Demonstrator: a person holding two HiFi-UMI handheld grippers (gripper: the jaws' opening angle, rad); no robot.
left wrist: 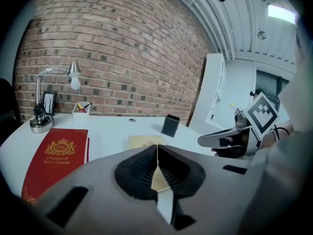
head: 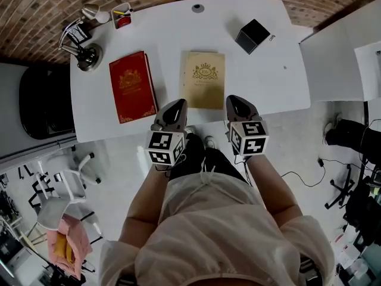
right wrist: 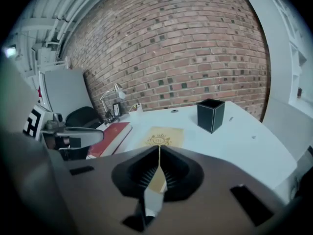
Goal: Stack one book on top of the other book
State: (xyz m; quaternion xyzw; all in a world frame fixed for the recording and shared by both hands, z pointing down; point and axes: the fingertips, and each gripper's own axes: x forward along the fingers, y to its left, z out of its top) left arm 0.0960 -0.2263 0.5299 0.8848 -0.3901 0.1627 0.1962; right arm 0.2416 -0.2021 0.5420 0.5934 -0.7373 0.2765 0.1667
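Left tongs (head: 177, 105) and right tongs (head: 237, 102) sit pressed together, empty, near the tan book (head: 203, 80)

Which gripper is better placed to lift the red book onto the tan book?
Left, probably. The left gripper hangs between both books' near corners, close to the red book; the right gripper lies beyond the tan book. Both are shut.

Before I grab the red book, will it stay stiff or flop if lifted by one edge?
The red book looks hardbound and thick, so probably stiff but fairly heavy. Gripped at one edge, its cover might swing open. Flat on the smooth white table, it would likely slide when pushed.
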